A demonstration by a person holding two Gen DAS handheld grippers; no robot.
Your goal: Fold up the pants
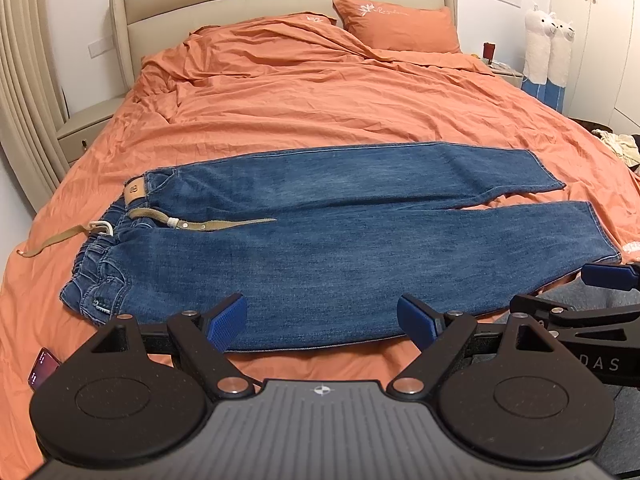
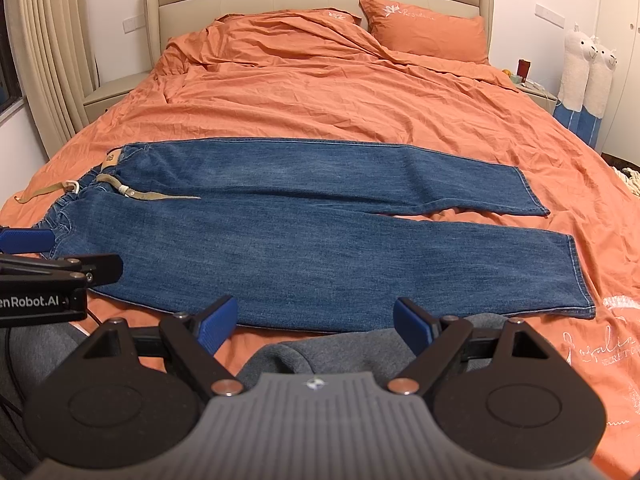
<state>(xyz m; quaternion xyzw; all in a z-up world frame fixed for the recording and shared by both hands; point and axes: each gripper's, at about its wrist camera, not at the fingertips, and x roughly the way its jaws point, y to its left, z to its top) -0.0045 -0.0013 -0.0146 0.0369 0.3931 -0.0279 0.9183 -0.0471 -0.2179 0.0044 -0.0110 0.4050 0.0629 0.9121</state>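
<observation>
Blue jeans (image 1: 320,248) lie flat across the orange bed, waistband at the left, both legs stretched to the right and slightly apart. They also show in the right wrist view (image 2: 320,240). A khaki belt (image 1: 208,223) runs through the waistband, its ends trailing loose. My left gripper (image 1: 322,324) is open and empty, just above the near edge of the jeans' near leg. My right gripper (image 2: 316,322) is open and empty, at the near edge of the same leg, further toward the hem. Each gripper shows at the edge of the other's view.
The orange duvet (image 1: 320,100) covers the bed, with a pillow (image 1: 400,24) at the headboard. A phone (image 1: 42,370) lies at the near left edge. Grey fabric (image 2: 340,350) lies under my right gripper. Nightstands flank the bed; plush alpacas (image 2: 586,72) stand at the right.
</observation>
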